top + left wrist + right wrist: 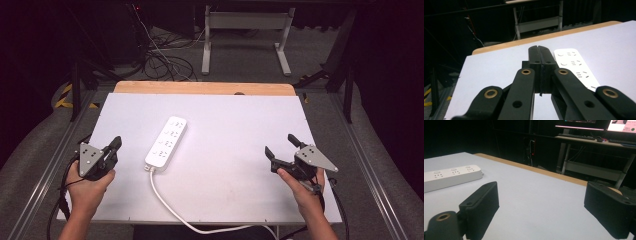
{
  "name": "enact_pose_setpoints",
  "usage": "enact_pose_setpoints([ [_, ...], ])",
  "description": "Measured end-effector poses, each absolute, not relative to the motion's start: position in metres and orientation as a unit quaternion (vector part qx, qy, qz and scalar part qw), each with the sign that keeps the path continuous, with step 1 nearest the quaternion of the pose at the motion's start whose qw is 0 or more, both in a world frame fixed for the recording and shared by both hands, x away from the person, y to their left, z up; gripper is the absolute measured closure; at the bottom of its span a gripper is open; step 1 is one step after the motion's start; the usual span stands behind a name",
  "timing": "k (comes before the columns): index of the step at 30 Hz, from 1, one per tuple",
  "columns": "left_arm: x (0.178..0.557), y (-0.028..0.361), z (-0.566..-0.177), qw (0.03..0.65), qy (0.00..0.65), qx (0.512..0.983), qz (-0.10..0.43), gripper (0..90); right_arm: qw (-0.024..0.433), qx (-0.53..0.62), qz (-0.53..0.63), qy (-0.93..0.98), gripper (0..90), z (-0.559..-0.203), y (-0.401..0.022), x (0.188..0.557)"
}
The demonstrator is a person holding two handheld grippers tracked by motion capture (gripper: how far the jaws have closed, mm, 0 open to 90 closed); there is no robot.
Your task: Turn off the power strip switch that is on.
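1. Nearest us, our left gripper [114, 147] is clenched on nothing, ready to nudge.
2. Our right gripper [281, 146] is released, jaws spread for a grasp.
3. Between both, nearer the left gripper, the white plastic power strip [166, 141] lies flat on the white counter [240, 135], its white cord [170, 205] trailing toward us.

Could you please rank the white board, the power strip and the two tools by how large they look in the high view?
1. White board, by far the largest.
2. Power strip.
3. Right tool and left tool: about alike, so I would not rank them; the right stands open, the left shut.
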State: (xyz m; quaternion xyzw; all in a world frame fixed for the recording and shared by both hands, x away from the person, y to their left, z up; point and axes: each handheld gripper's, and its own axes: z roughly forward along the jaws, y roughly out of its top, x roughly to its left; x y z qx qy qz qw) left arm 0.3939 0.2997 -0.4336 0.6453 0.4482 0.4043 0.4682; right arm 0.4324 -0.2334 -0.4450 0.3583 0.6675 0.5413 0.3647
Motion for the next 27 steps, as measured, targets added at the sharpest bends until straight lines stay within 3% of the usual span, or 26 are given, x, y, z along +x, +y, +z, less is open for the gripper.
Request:
enact_pose_setpoints([
  [15,0.418,0.272,-0.434,0.435,0.416,0.711,0.364,90.0,0.366,0.359,0.54,0.667,13.1,-0.445,-0.235,0.432],
  [27,0.445,0.254,-0.443,0.382,0.432,0.773,0.263,90.0,0.367,0.351,0.537,0.674,13.6,-0.446,-0.231,0.432],
])
